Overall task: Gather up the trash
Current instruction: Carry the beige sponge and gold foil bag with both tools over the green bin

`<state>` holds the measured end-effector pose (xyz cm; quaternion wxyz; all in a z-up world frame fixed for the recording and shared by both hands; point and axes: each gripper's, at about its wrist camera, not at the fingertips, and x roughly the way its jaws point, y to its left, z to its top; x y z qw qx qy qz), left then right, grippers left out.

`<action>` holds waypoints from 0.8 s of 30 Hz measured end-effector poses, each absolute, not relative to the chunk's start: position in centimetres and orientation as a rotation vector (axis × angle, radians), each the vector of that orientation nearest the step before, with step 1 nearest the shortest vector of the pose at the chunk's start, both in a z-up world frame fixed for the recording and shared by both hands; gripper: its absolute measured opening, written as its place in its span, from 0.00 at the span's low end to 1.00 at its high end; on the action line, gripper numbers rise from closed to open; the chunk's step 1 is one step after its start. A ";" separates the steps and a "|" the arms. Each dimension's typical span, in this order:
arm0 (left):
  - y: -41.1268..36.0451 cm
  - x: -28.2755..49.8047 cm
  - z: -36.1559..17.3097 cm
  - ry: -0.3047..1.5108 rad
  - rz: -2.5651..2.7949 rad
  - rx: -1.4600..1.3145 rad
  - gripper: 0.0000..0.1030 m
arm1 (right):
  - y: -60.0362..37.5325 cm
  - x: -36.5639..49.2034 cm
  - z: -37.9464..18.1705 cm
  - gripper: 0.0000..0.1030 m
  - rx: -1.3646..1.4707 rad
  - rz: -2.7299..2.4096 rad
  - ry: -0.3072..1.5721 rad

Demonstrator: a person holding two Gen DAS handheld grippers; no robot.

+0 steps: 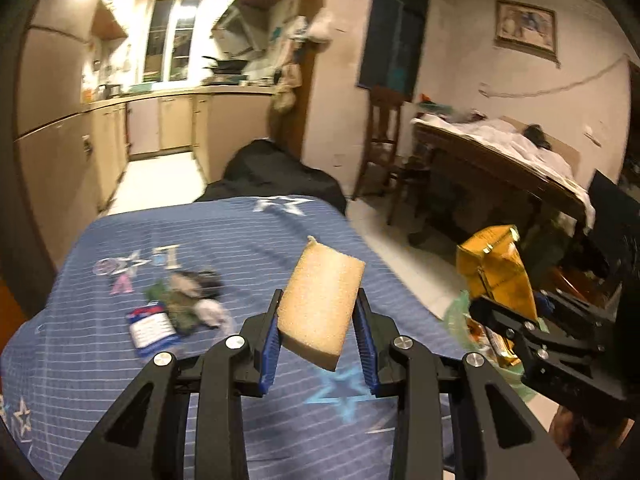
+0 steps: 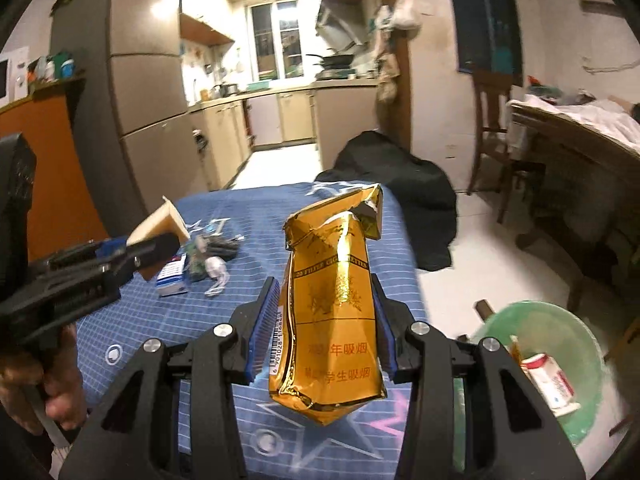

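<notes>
Above blue bedspread (image 2: 224, 312), left tongs (image 1: 318, 312) pinch upright sponge (image 1: 320, 304); right tongs (image 2: 326, 316) pinch upright pack (image 2: 332, 320).

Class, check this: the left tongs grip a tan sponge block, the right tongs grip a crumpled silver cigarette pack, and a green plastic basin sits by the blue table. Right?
Not quite. The crumpled cigarette pack in the right tongs is gold, not silver, as the right wrist view shows. The rest holds: the left tongs grip the tan sponge block, and the green plastic basin sits by the blue table.
</notes>
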<state>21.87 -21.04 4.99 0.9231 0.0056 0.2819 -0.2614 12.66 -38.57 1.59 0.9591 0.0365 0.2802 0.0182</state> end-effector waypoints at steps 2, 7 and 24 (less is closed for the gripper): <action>-23.3 21.1 5.1 0.577 -0.565 0.025 0.33 | -40.3 12.1 2.1 0.41 0.077 0.002 0.558; -28.8 20.2 5.2 0.585 -0.631 0.047 0.33 | -43.6 10.7 2.6 0.42 0.091 -0.064 0.548; -41.2 20.5 2.7 0.639 -0.779 0.098 0.33 | -55.1 7.6 0.6 0.42 0.179 -0.267 0.600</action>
